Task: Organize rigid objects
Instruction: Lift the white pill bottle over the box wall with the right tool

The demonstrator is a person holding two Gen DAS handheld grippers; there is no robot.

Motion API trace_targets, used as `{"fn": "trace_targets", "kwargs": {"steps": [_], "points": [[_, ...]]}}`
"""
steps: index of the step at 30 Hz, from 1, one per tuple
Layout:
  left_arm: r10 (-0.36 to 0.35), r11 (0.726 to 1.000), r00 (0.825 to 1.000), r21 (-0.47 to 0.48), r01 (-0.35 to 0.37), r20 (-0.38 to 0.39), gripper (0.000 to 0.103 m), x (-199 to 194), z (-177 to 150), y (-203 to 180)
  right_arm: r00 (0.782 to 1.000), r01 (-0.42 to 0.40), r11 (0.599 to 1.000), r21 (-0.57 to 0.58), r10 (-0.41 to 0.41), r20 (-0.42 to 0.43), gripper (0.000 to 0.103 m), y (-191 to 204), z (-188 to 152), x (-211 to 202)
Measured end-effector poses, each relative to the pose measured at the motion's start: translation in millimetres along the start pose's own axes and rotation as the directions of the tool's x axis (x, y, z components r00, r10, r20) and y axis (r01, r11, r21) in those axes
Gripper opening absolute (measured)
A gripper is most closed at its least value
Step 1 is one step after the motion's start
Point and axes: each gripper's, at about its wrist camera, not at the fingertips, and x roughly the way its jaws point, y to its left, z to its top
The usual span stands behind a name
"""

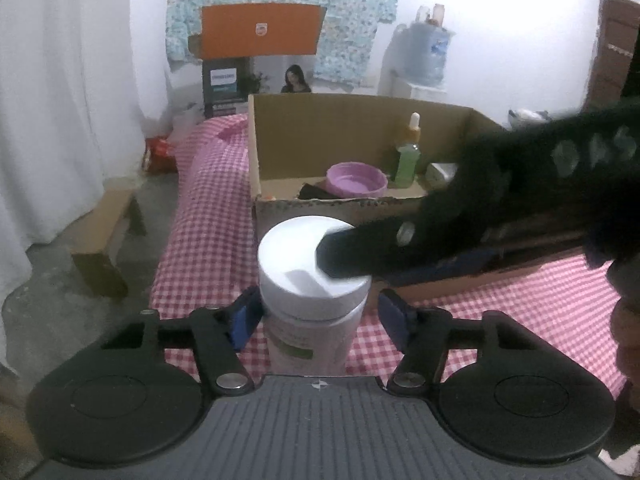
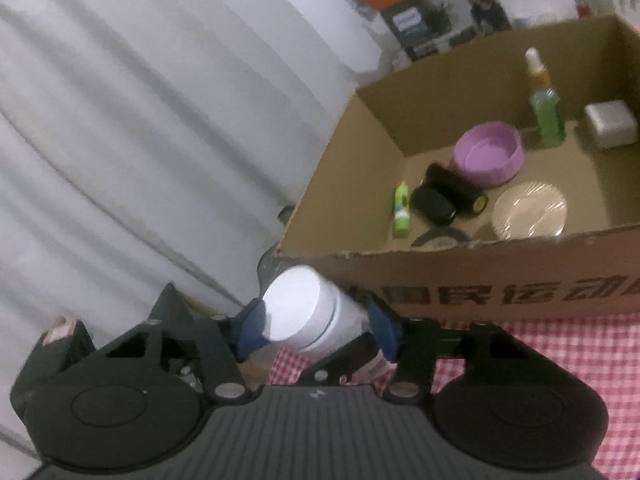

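A white-lidded jar (image 1: 312,280) stands between my left gripper's (image 1: 318,316) blue pads; the left pad touches it, a gap shows at the right pad. My right gripper reaches in from the right, one finger (image 1: 360,252) over the lid. In the right wrist view the same jar (image 2: 308,316) sits between my right gripper's (image 2: 316,326) blue pads, which press on it just below the lid. Behind stands an open cardboard box (image 1: 276,204) holding a purple bowl (image 2: 488,152), a green bottle (image 2: 546,112), a silver box (image 2: 610,124), a plate (image 2: 530,210) and black items (image 2: 444,196).
The box (image 2: 480,288) sits on a red-checked cloth (image 1: 200,240). A white curtain (image 2: 140,120) hangs at left. A wooden stool (image 1: 104,240) stands on the floor left of the table. A water jug (image 1: 428,52) stands far back.
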Motion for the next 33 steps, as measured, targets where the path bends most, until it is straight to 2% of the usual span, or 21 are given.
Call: {"fn": "trace_targets", "kwargs": {"steps": [3,8,13,21,27,33], "points": [[0.001,1.0,1.0,0.006,-0.001,-0.002,0.058,-1,-1,-3,1.0,-0.003,1.0,-0.027,0.002,-0.012,0.043,2,-2,2],[-0.022,1.0,1.0,0.003,0.022,-0.014,0.056,-2,1,-10,1.0,-0.011,1.0,-0.016,0.011,-0.017,0.042,-3,-3,-5],[-0.058,0.998,0.998,0.039,0.059,-0.024,0.056,4,4,-32,1.0,0.001,1.0,0.029,0.0,-0.015,0.043,-20,-3,-24],[-0.139,0.985,0.988,0.092,0.145,-0.067,0.056,18,14,-72,0.998,0.061,0.995,0.081,-0.063,0.024,0.044,-47,-5,-60],[-0.153,0.976,0.984,0.143,0.166,-0.095,0.055,29,21,-99,0.993,0.1,0.987,0.123,-0.107,0.049,0.044,-66,-6,-83],[-0.133,0.97,0.983,0.184,0.155,-0.127,0.055,37,25,-113,0.99,0.107,0.983,0.152,-0.119,0.071,0.044,-76,-8,-93]]}}
